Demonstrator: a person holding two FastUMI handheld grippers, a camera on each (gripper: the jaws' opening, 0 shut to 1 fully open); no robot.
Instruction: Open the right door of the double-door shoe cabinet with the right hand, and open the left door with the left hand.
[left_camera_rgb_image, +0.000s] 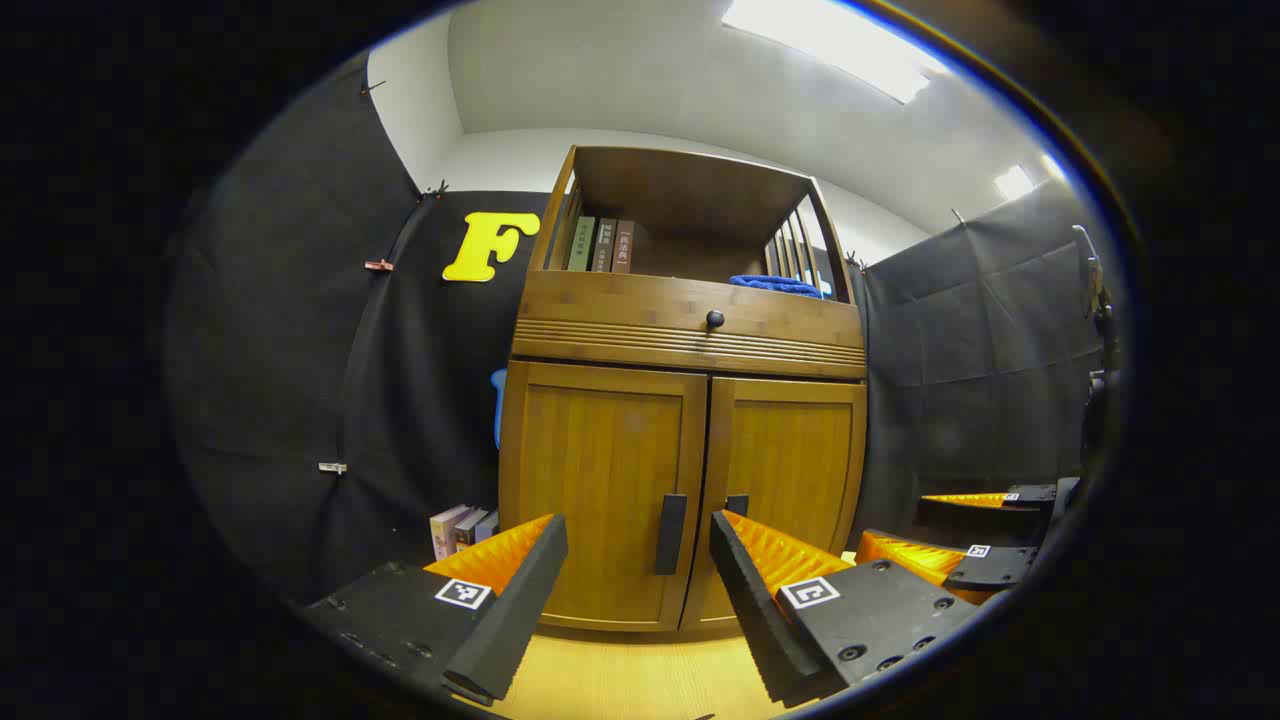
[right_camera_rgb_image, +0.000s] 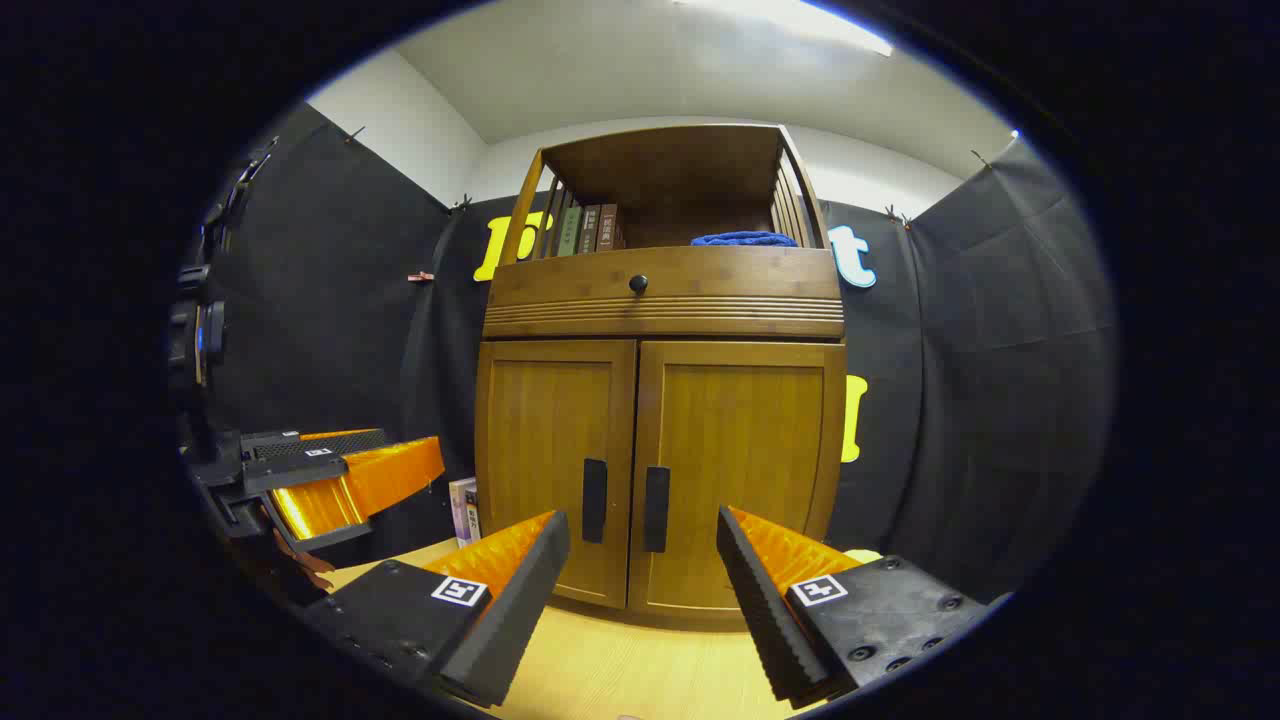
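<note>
A wooden shoe cabinet (left_camera_rgb_image: 690, 340) (right_camera_rgb_image: 660, 300) stands ahead with both lower doors closed. The left door (left_camera_rgb_image: 600, 480) (right_camera_rgb_image: 555, 450) and right door (left_camera_rgb_image: 790, 470) (right_camera_rgb_image: 740, 450) each carry a dark vertical handle near the middle seam: left handle (left_camera_rgb_image: 670, 533) (right_camera_rgb_image: 594, 514), right handle (left_camera_rgb_image: 737, 505) (right_camera_rgb_image: 656, 523). My left gripper (left_camera_rgb_image: 638, 535) is open, short of the doors, with the left handle between its fingertips in the image. My right gripper (right_camera_rgb_image: 643, 530) is open too, a little back from the doors. Farther off, the left gripper view has the right gripper (left_camera_rgb_image: 975, 545) at its right edge, and the left gripper (right_camera_rgb_image: 340, 480) sits at the left of the right gripper view.
A drawer with a round dark knob (left_camera_rgb_image: 714, 319) (right_camera_rgb_image: 638, 283) sits above the doors. The open shelf on top holds books (left_camera_rgb_image: 600, 245) and a blue cloth (left_camera_rgb_image: 775, 285) (right_camera_rgb_image: 745, 239). More books (left_camera_rgb_image: 460, 528) stand on the floor left of the cabinet. The floor (left_camera_rgb_image: 640, 680) is light wood.
</note>
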